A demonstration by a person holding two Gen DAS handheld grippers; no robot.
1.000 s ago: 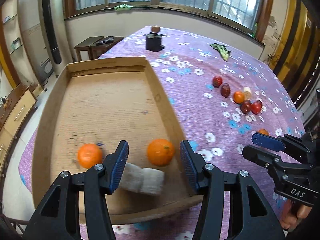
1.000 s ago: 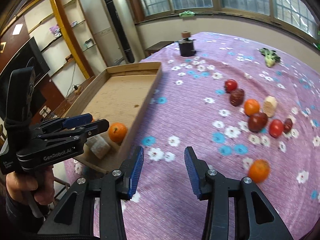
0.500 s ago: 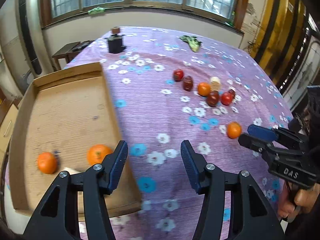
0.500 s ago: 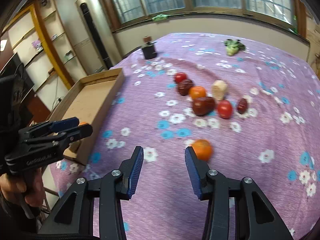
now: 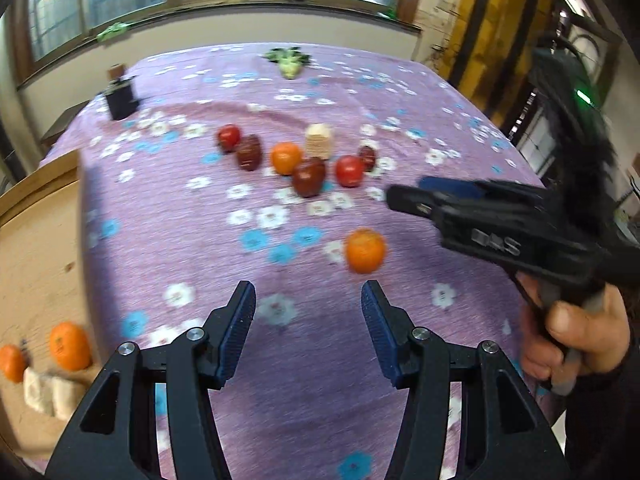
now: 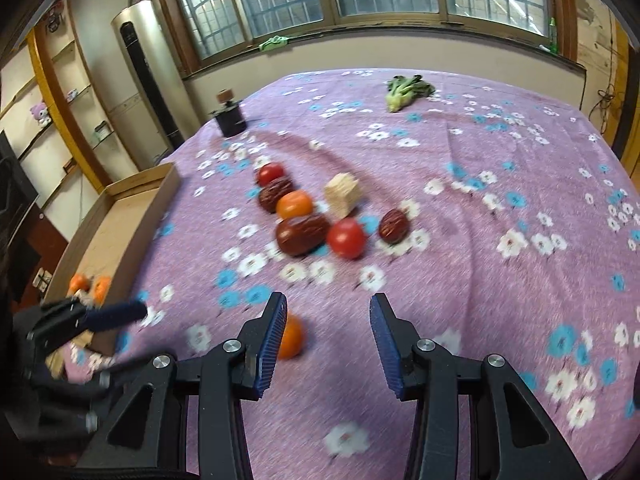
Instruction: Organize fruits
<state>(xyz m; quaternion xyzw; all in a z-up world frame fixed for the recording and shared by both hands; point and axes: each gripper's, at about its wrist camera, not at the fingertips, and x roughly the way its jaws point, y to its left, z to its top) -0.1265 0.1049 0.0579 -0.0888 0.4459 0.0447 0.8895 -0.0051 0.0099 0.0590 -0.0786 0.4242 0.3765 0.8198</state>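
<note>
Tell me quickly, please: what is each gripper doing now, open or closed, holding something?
Left gripper: open, holding nothing.
Right gripper: open, holding nothing.

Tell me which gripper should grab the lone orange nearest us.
Probably the left gripper: the lone orange sits just ahead of its open, empty jaws. From the right gripper, also open, the orange lies off to the side, partly behind a finger.

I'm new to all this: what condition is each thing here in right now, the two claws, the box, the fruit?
Left gripper: open, empty.
Right gripper: open, empty.
Cardboard box: open-topped, holding two oranges.
Lone orange: loose on the cloth, apart from the others.
Fruit cluster: lying on the cloth outside the box.
Leafy vegetable: lying at the far end.
</note>
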